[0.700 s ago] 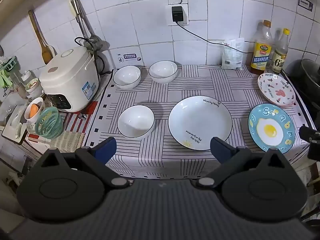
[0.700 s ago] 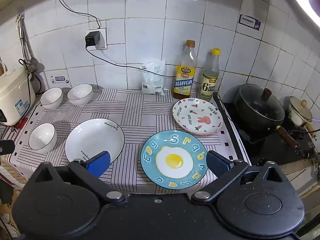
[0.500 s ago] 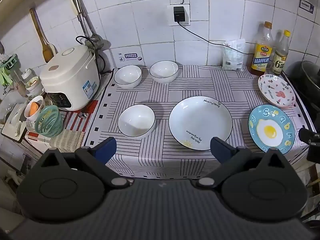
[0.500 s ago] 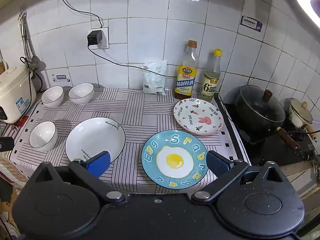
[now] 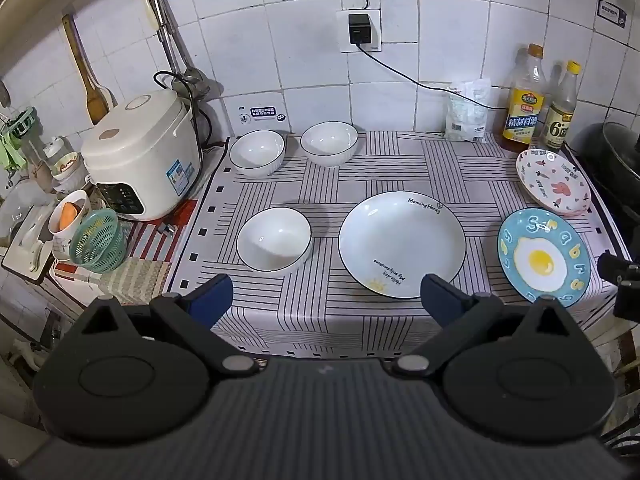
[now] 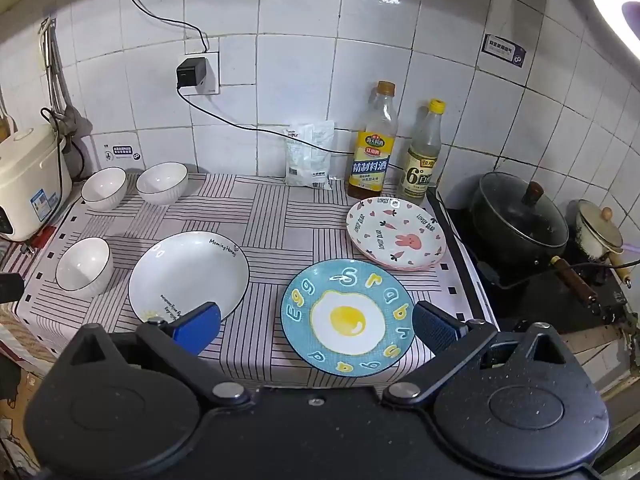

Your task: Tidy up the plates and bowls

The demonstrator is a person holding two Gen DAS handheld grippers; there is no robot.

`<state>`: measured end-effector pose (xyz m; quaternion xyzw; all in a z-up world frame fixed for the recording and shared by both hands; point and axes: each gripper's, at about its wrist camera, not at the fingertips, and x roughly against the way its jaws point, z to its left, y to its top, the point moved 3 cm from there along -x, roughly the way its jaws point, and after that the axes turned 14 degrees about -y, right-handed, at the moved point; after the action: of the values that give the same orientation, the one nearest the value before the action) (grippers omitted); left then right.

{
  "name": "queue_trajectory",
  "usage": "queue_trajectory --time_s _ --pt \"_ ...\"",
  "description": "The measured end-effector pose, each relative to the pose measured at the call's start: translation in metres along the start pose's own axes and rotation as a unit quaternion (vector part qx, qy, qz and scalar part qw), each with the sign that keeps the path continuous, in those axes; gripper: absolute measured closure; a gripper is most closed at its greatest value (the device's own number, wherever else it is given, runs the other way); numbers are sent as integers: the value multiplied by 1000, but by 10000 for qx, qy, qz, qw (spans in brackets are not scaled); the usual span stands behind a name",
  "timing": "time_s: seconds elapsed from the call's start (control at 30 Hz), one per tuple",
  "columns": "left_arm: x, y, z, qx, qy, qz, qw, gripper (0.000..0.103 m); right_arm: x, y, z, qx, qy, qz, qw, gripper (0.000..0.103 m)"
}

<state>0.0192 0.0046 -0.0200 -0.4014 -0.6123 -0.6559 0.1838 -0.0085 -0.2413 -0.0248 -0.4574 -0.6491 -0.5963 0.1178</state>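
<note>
Hovering wide open and empty, the left claw and right claw have barely shifted; nothing on the table has changed, so sorting is unstarted. 3 bowls sit at 10 o'clock, the white plate centre, 2 plates at 3.

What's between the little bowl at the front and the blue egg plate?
The big white plate sits between the front bowl and the egg plate, touching neither. The left claw's camera shows it best.
</note>
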Motion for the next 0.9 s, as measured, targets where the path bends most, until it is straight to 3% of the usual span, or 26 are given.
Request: queue_trajectory --time_s 0.9 --pt "0 -12 -1 88 -146 -174 9997 1 -1 -11 2 64 -17 -131 9999 0"
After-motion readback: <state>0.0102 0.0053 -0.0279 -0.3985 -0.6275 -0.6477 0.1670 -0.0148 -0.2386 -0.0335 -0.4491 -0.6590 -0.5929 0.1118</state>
